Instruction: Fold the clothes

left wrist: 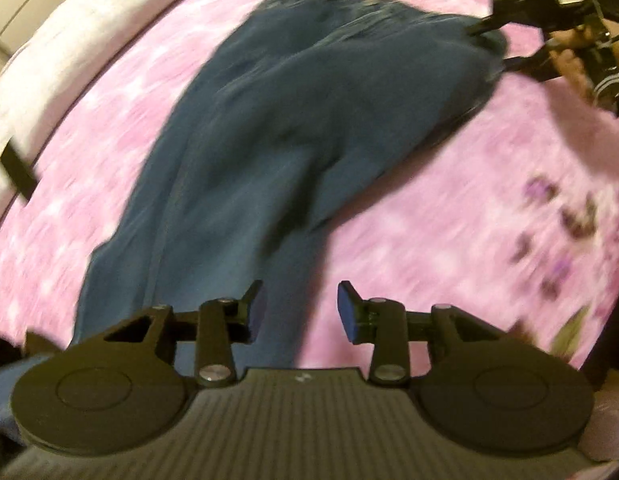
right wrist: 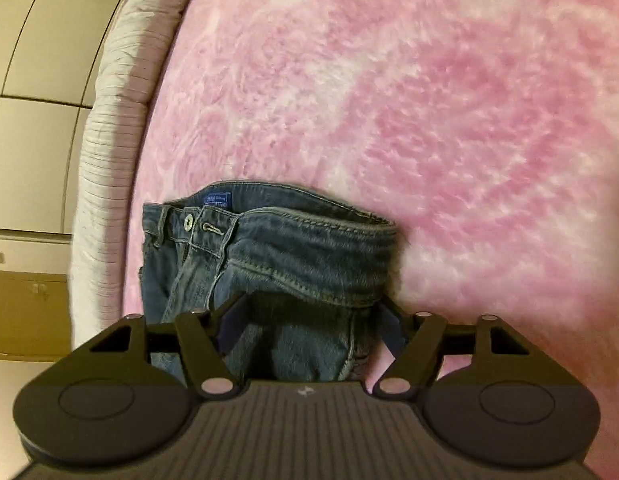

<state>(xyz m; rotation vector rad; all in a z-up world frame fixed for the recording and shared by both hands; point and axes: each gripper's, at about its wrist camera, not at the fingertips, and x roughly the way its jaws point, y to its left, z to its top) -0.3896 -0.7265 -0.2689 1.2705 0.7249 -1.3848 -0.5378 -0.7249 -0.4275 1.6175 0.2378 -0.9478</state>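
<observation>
Jeans (left wrist: 293,120) lie lengthwise on the pink blanket (right wrist: 449,100), apparently mid-fold: right gripper (right wrist: 309,320), fingers wide, straddles the waistband at 6 o'clock while left gripper (left wrist: 299,312) hangs wide and empty over the legs, so closing on denim looks the likely need.

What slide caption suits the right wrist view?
Right gripper open around the waistband of blue jeans on a fluffy pink blanket.

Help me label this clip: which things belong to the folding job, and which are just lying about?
Part of the job:
- jeans, spread on the pink fuzzy blanket
- right gripper, jaws open astride the waistband
- left gripper, jaws open over a leg

Lying about:
- dark purple scraps, too blurred to identify
</observation>
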